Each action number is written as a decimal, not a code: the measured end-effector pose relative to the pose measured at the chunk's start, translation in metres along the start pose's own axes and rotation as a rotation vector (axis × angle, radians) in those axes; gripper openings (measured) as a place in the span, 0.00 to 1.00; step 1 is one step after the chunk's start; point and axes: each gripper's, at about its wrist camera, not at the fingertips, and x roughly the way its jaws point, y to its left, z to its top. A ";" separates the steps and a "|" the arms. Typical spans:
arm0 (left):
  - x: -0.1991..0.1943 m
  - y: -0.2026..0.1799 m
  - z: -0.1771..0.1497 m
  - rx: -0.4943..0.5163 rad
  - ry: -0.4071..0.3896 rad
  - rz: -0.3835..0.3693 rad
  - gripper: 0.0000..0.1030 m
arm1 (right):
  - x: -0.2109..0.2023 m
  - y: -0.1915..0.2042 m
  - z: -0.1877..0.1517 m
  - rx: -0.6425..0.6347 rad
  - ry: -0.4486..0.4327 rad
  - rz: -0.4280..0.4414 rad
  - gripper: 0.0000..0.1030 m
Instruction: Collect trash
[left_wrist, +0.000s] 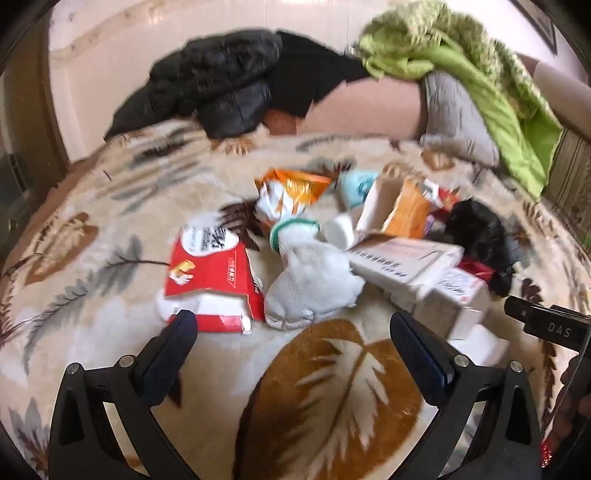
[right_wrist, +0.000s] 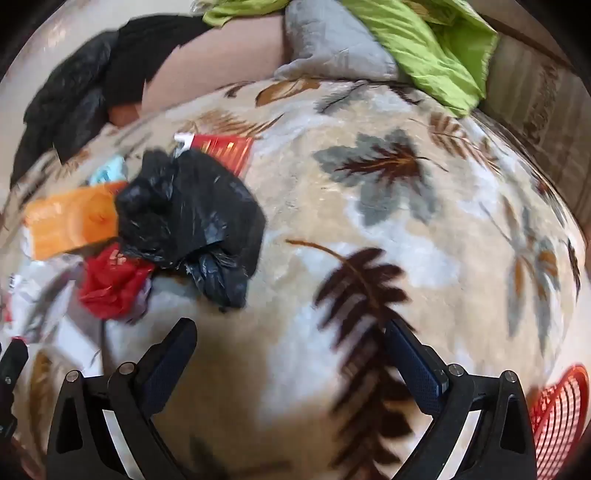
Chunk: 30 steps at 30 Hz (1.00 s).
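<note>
A heap of trash lies on a leaf-patterned blanket (left_wrist: 92, 295). In the left wrist view I see a red and white tissue pack (left_wrist: 210, 273), a white glove with a green cuff (left_wrist: 310, 280), an orange snack wrapper (left_wrist: 291, 192), white cartons (left_wrist: 406, 262) and a black plastic bag (left_wrist: 476, 236). My left gripper (left_wrist: 291, 328) hangs open just short of the tissue pack and glove, nothing between its fingers. In the right wrist view the black plastic bag (right_wrist: 192, 218) lies up and left of my open right gripper (right_wrist: 291, 336), beside an orange packet (right_wrist: 70, 221) and red plastic (right_wrist: 110, 284).
A black jacket (left_wrist: 214, 85), a green blanket (left_wrist: 461, 62) and a grey pillow (left_wrist: 454, 110) lie at the far side of the bed. A red mesh basket (right_wrist: 557, 417) shows at the lower right of the right wrist view. The other gripper's body (left_wrist: 546, 325) pokes in at right.
</note>
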 end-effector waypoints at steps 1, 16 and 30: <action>-0.010 0.000 -0.001 -0.006 -0.024 -0.002 1.00 | -0.010 0.000 -0.002 -0.008 -0.025 -0.010 1.00; -0.183 -0.019 -0.078 0.040 -0.375 -0.039 1.00 | -0.192 -0.024 -0.099 -0.180 -0.534 0.100 1.00; -0.177 -0.054 -0.092 0.173 -0.372 -0.015 1.00 | -0.193 -0.052 -0.122 -0.103 -0.520 0.062 1.00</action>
